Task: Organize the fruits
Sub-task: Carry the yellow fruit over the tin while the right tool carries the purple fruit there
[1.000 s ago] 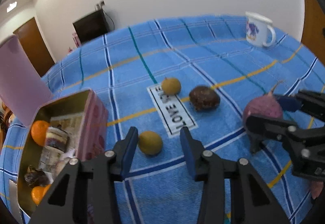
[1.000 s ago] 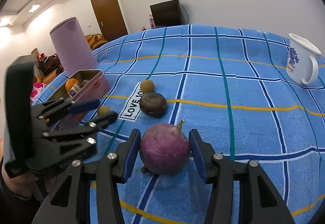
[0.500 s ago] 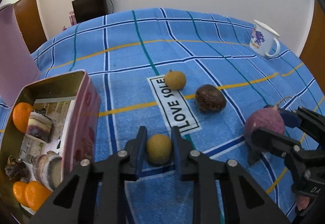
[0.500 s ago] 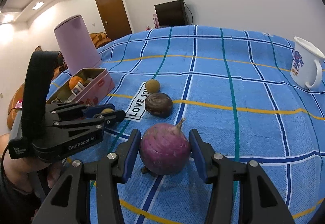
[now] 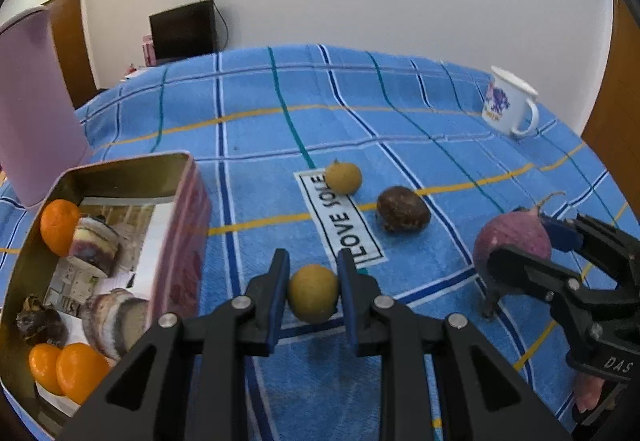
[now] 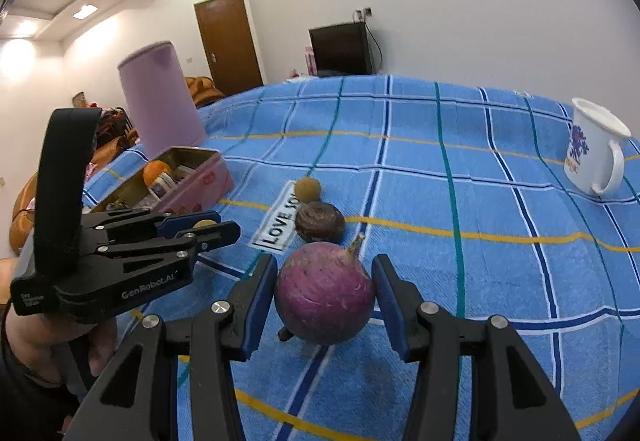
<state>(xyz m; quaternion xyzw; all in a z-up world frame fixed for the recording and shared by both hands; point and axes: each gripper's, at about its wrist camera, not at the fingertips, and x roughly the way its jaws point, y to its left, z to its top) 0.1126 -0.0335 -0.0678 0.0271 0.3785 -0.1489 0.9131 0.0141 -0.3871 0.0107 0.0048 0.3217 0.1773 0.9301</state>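
The left gripper has its two blue-padded fingers pressed against the sides of a small yellow-brown fruit — a firm pinch, with the fruit sitting between the tips just above the blue checked cloth. Just to the left of those tongs stands the open pink tin, already holding oranges and a few striped, layered pieces. Ahead of the tips runs a white label reading LOVE SOLE, and beyond it lie a second yellow-brown fruit and a dark brown wrinkled fruit, near each other but not touching.

The right gripper sits with its fingers spread on either side of a round purple bulb — the left pad looks to be touching or nearly touching the skin, the right pad stands a little clear, so it is not clamped. The bulb rests on the cloth with its dry stem pointing up and away. Ahead of these tongs are the dark fruit and the far yellow one; well off to their right stands a white enamel mug, and far to the left a tall lilac container behind the tin.
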